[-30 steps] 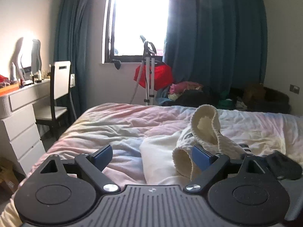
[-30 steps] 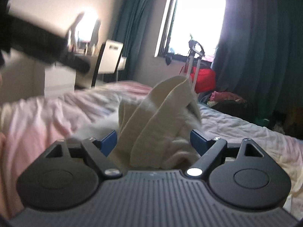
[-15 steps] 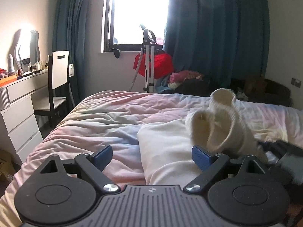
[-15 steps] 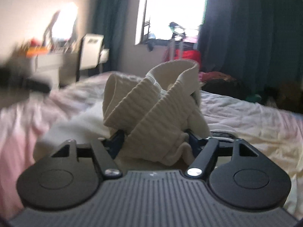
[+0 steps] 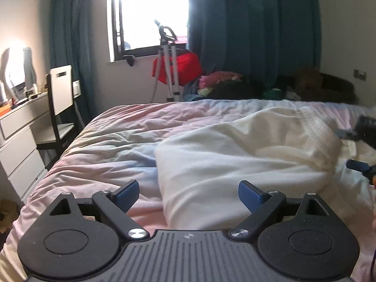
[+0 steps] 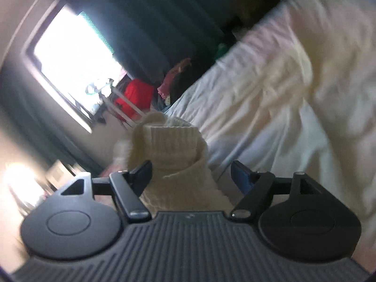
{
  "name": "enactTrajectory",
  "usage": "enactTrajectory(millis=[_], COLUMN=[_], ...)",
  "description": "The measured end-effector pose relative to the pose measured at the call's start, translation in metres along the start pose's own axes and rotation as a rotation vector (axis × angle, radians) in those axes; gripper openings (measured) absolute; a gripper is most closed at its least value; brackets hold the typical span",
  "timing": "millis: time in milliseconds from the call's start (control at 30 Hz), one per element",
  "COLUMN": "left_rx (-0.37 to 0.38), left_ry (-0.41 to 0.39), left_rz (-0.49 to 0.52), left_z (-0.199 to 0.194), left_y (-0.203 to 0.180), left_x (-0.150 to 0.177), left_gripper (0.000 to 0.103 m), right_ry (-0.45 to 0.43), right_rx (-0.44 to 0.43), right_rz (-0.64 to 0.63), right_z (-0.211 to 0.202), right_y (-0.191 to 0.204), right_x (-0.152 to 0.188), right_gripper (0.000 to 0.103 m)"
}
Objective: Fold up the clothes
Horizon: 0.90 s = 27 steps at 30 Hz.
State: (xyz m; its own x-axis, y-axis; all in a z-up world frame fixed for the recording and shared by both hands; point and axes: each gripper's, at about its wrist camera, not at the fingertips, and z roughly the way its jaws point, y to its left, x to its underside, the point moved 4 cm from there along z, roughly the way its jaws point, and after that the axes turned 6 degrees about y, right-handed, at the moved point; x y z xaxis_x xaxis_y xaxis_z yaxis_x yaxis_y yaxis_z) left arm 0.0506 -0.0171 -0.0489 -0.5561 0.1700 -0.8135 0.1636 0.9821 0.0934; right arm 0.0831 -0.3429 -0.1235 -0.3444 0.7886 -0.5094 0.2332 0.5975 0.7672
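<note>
The left gripper (image 5: 188, 191) hangs just above the near edge of the bed (image 5: 112, 141), its blue-padded fingers (image 5: 127, 191) spread wide with nothing between them. Under the gap lies the near corner of a cream garment (image 5: 235, 155), spread in a soft mound across the middle and right of the quilt; its left edge runs straight away from the gripper, and bare quilt stretches to the left of it as far as the mattress side.

The right gripper (image 6: 190, 176) is tilted hard, so the room leans in its view, and the picture is blurred. Its jaws stand parted. A ribbed knit cuff of the cream garment (image 6: 174, 148) rises between them, leaning against the left finger (image 6: 143, 174), while a clear gap shows between the knit and the right finger (image 6: 242, 176). Whether the cuff is pinched lower down cannot be told. In the left wrist view, this gripper shows only as dark, blurred parts at the right edge, beside the garment's far right fold.

Beyond the bed's left side stand a white drawer unit (image 5: 18, 145) and a chair (image 5: 60, 103), with a narrow strip of floor between them and the mattress. Past the foot of the bed are a tripod (image 5: 168, 63), a red bag (image 5: 183, 68), a heap of clothes (image 5: 225, 84), the window (image 5: 150, 14) and dark blue curtains (image 5: 253, 28).
</note>
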Motion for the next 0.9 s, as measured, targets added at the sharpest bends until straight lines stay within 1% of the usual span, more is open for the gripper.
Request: enactTrajectory(millis=[33,67,100,267,333,433,500,533,567,600,633,700,733,900], left_rx=[0.007,0.009,0.011,0.014,0.019,0.017,-0.014,-0.039,-0.058,-0.070,-0.086,-0.120,-0.138,-0.190], left_ry=[0.002,0.005,0.008,0.031,0.041,0.082,0.087,0.079,0.077,0.080,0.082,0.075,0.063,0.033], left_rz=[0.012,0.026,0.039,0.095,0.108,0.153,0.206,0.235,0.260,0.281,0.302,0.341,0.357,0.358], left_z=[0.000,0.000,0.000,0.008,0.013,0.022,0.028,0.030,0.033,0.036,0.039,0.044,0.046,0.054], left_y=[-0.004,-0.008,-0.012,-0.026,-0.031,-0.037,-0.044,-0.048,-0.051,-0.054,-0.057,-0.061,-0.062,-0.063], left_x=[0.002,0.003,0.005,0.012,0.015,0.020,0.024,0.026,0.028,0.030,0.031,0.034,0.034,0.034], left_gripper=[0.095,0.095,0.095,0.095,0.096,0.097,0.097,0.098,0.098,0.098,0.099,0.099,0.099,0.101], right_ry=[0.016,0.026,0.035,0.093,0.100,0.100,0.082,0.076,0.073,0.074,0.069,0.055,0.050,0.047], right_rx=[-0.023,-0.036,-0.047,-0.042,-0.035,0.010,0.052,0.055,0.053,0.040,0.039,0.024,-0.003,-0.172], right_rz=[0.037,0.048,0.051,-0.071,-0.129,-0.234,-0.258,-0.253,-0.242,-0.229,-0.221,-0.220,-0.206,-0.110], right_z=[0.001,0.002,0.003,0.014,0.023,0.037,0.044,0.047,0.049,0.050,0.049,0.042,0.038,0.010], right_y=[-0.002,-0.002,-0.001,0.013,0.022,0.032,0.031,0.029,0.027,0.026,0.026,0.029,0.031,0.044], right_x=[-0.001,0.000,0.001,0.012,0.014,0.014,0.012,0.011,0.009,0.007,0.005,0.001,-0.001,-0.011], right_gripper=[0.078,0.080,0.089,0.089,0.089,0.087,0.087,0.085,0.076,0.061,0.049,0.035,0.033,0.031])
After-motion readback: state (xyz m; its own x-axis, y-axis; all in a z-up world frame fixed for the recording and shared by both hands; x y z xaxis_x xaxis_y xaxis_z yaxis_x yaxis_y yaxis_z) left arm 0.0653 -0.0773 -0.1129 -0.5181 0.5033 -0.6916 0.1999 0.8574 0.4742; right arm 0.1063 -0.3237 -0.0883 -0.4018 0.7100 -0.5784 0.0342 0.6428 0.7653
